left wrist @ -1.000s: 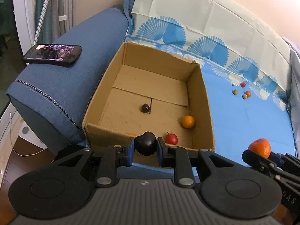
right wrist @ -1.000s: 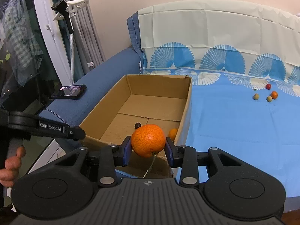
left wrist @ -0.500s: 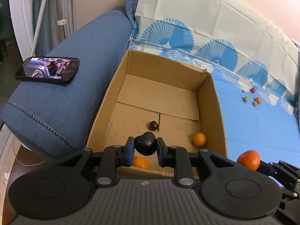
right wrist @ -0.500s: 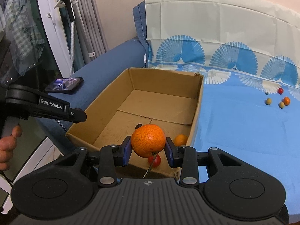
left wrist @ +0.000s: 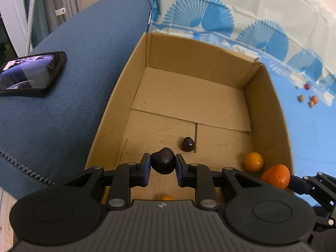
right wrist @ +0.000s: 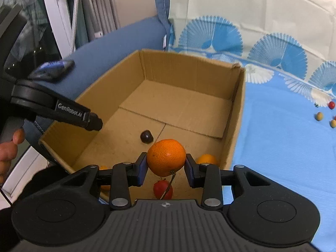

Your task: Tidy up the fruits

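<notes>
On the sofa arm, left of the box, lies a phone (left wrist: 31,73), clear of the work. The left gripper (left wrist: 163,166) is clamped on a dark plum (left wrist: 163,163), heart-shaped, glossy and smooth, with both pads pressing its sides. It hangs over the near-left part of the box (left wrist: 117,96), inside the near wall and above the floor. Directly beyond it on the floor, at the flap seam, rests a second plum (left wrist: 188,144), smaller in view and equally dark. Judged from this, the drop point lies straight below the gripper, so the coming move is a short descent and a release, not a reach. The right gripper (right wrist: 166,168) grips a mandarin (right wrist: 166,157), round, bright orange, with dimpled peel and a thin stem hanging below; its pads bear on both flanks. It sits over the near-right part of the box, close to the right wall. Below it on the floor lie a red fruit (right wrist: 162,189) and an orange (right wrist: 206,159) in the near-right corner. Neither held fruit has a marked long axis, so orientation at release matters little. Each gripper is nearest its own side of the box. Far right, on the blue cloth (right wrist: 279,147), a few small fruits (right wrist: 320,116) lie well apart from the box, not yet collected.
</notes>
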The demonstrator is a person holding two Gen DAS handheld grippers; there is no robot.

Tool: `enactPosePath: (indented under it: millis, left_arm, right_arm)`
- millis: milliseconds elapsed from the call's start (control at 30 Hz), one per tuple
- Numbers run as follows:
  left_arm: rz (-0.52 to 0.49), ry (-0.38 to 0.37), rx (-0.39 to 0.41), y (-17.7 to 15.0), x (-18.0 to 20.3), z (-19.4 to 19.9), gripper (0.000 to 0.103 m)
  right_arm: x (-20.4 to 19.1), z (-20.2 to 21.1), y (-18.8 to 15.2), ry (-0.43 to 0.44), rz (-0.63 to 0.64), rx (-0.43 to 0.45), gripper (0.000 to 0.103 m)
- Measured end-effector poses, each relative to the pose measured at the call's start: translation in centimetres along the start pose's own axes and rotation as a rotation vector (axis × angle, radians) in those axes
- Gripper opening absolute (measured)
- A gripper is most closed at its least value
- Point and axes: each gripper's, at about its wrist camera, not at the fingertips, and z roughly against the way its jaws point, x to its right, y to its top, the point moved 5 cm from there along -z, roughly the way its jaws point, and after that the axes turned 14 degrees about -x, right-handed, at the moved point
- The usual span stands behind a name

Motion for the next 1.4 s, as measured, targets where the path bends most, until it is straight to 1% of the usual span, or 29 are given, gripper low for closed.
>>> enactPosePath:
  millis: [300,333,400,433,467,500,533,567,633,667,700,767,867,967,1067,1233,1400]
  left_arm:
    - [-0.031,0.070,-0.071,0.3,-0.5,-4.8,0.027]
    - [-0.034,0.070,-0.080,0.3,-0.6,-5.2,0.028]
    - [-0.044,0.059,-0.095,0.3,-0.6,-5.6,0.032]
    - [-0.054,0.046,-0.096,0.3,-0.5,-5.6,0.053]
    - [-0.060,0.033,-0.085,0.4,-0.5,-5.3,0.075]
    - [-0.070,-0.001,-0.065,0.4,-0.2,-4.8,0.081]
    - [-0.076,-0.023,-0.052,0.3,0.0,-4.2,0.092]
    - [-0.076,-0.022,-0.034,0.2,0.1,-3.5,0.103]
    - [-0.075,0.000,0.024,-0.1,0.2,-1.7,0.103]
    - [-0.092,0.001,0.045,-0.4,0.2,-0.9,0.103]
    - [-0.103,0.003,0.057,-0.7,0.3,-0.1,0.103]
    - [-0.093,0.017,0.079,-1.7,0.0,1.6,0.103]
    - [-0.057,0.036,0.091,-3.7,-0.7,3.7,0.103]
    - [-0.018,0.058,0.092,-5.9,-1.3,5.6,0.103]
    - [-0.005,0.056,0.089,-8.0,-1.5,7.0,0.103]
    - [0.001,0.044,0.128,-10.6,-1.0,9.8,0.103]
    - [-0.017,0.037,0.180,-12.1,-0.1,12.2,0.103]
  right_arm:
    - [-0.1,-3.6,0.1,-0.005,0.042,-0.066,0.039]
    - [-0.2,-3.7,0.1,-0.018,0.053,-0.061,0.040]
    - [-0.4,-3.9,0.2,-0.026,0.085,-0.056,0.040]
    - [-0.4,-3.8,0.3,-0.027,0.090,-0.053,0.049]
    - [-0.3,-3.7,0.4,-0.023,0.092,-0.047,0.064]
    - [-0.3,-3.4,0.5,-0.017,0.094,-0.031,0.070]
    - [-0.3,-3.1,0.6,-0.017,0.097,-0.016,0.078]
    - [-0.4,-2.6,0.7,-0.020,0.101,0.000,0.081]
    - [-0.5,-1.5,0.8,-0.025,0.108,0.018,0.085]
    - [-0.5,-0.9,0.8,-0.029,0.106,0.019,0.086]
    - [-0.4,-0.2,0.6,-0.030,0.099,0.022,0.087]
    - [-0.4,1.4,0.2,-0.021,0.073,0.026,0.091]
    - [-0.4,4.0,-1.1,0.001,0.007,0.030,0.096]
    - [-0.5,6.0,-2.9,0.027,-0.078,0.018,0.097]
    - [-0.8,7.7,-4.4,0.039,-0.132,0.016,0.099]
    - [-1.7,10.9,-6.0,0.005,-0.128,0.084,0.101]
    - [-2.5,13.6,-6.9,-0.012,-0.104,0.157,0.102]
